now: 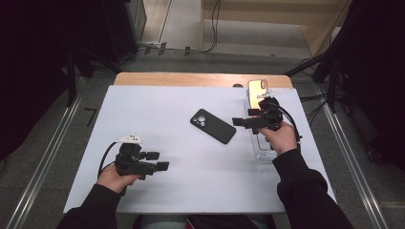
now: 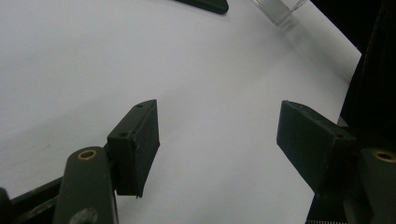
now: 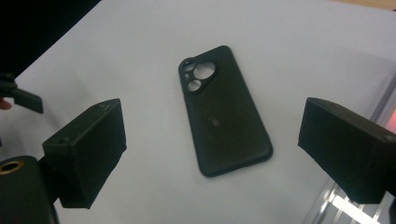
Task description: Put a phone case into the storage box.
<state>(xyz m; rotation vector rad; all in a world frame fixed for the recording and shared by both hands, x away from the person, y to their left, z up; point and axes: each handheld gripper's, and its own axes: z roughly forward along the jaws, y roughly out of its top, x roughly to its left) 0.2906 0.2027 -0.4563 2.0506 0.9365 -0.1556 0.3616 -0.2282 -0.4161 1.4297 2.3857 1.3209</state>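
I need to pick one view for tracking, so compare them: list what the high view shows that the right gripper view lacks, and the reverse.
High view alone: the gold phone at the table's far right edge, the clear tray under the right hand, the left gripper held open over bare cloth, and the floor.

Right gripper view alone: the black phone case's camera cutouts up close, framed between the right gripper's open jaws.

Shared: the black phone case lying flat on the white table cover.
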